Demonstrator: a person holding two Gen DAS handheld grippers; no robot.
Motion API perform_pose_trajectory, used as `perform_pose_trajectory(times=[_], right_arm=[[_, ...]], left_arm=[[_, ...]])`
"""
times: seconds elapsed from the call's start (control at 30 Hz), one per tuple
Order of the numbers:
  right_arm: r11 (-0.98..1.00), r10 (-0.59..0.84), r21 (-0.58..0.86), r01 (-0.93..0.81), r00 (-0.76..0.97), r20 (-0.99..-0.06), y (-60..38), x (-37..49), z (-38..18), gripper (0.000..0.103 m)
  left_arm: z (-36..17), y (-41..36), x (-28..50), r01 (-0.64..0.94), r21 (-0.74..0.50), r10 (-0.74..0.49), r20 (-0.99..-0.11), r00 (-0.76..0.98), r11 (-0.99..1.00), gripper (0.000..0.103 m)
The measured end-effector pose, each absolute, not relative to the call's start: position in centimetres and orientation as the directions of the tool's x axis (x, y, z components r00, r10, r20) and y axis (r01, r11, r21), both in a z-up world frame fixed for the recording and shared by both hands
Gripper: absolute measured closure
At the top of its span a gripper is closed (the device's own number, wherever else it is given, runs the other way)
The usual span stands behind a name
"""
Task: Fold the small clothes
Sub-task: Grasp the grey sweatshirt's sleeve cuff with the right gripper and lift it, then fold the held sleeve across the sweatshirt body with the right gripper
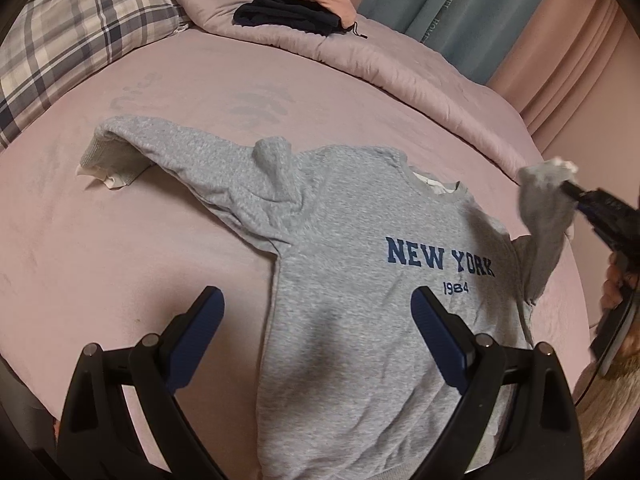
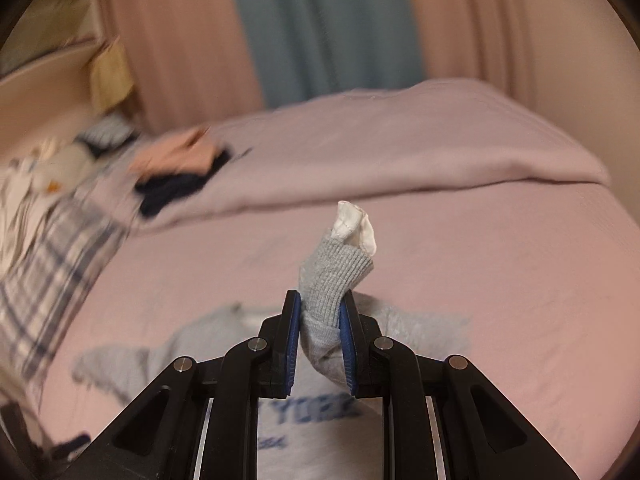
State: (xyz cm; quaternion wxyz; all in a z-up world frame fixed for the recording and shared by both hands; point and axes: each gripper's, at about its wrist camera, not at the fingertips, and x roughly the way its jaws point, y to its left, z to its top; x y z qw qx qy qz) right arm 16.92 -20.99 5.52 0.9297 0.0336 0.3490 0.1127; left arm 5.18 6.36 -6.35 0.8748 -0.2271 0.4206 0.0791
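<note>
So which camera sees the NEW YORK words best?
The left wrist view: the NEW YORK print reads sharp and whole on the gray sweatshirt. In the right wrist view it is blurred and partly hidden behind the right gripper.

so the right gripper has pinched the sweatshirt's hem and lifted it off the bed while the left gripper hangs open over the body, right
Not quite: the right gripper has pinched the sleeve cuff, not the hem, as the right wrist view shows. The rest holds: the cuff is lifted off the bed, and the left gripper hangs open over the sweatshirt body.
</note>
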Motion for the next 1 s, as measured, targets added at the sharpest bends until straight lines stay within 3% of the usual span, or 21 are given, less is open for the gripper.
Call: perform_pose_trajectory(times=[0.33, 0.4, 0.63, 0.7, 0.77, 0.83, 1.0], right_arm=[[0.939, 0.253, 0.084, -0.334, 0.504, -0.825, -10.7, 16.0, -3.6, 0.083], [0.933, 0.219, 0.038, -0.357, 0.482, -0.848, -9.5, 15.0, -5.4, 0.083], [0.921, 0.245, 0.088, -0.38, 0.388, -0.888, -8.3, 14.3, -7.7, 0.083], [0.914, 0.285, 0.136, -0.381, 0.367, -0.885, -9.3, 14.0, -7.2, 0.077], [0.905, 0.341, 0.205, -0.372, 0.347, -0.874, -10.5, 13.4, -6.3, 0.065], [0.9, 0.389, 0.261, -0.35, 0.37, -0.844, -12.4, 12.7, -4.9, 0.045], [0.946, 0.324, 0.268, -0.185, 0.476, -0.817, -19.3, 12.2, -2.6, 0.043]], left_arm=[[-7.9, 7.5, 5.7, -0.346, -0.338, -0.067, -0.793, 0.605, 0.875, 0.009], [-8.0, 7.5, 5.8, -0.343, -0.344, -0.073, -0.792, 0.606, 0.874, 0.009], [-7.5, 7.0, 7.1, -0.319, -0.367, -0.105, -0.783, 0.613, 0.874, 0.009], [-7.1, 6.7, 7.8, -0.303, -0.366, -0.111, -0.779, 0.618, 0.88, 0.008], [-6.8, 6.3, 9.0, -0.276, -0.372, -0.13, -0.771, 0.623, 0.886, 0.008], [-6.8, 5.6, 10.6, -0.251, -0.374, -0.15, -0.772, 0.617, 0.893, 0.007], [-8.8, 3.7, 15.5, -0.226, -0.347, -0.173, -0.814, 0.555, 0.91, 0.007]])
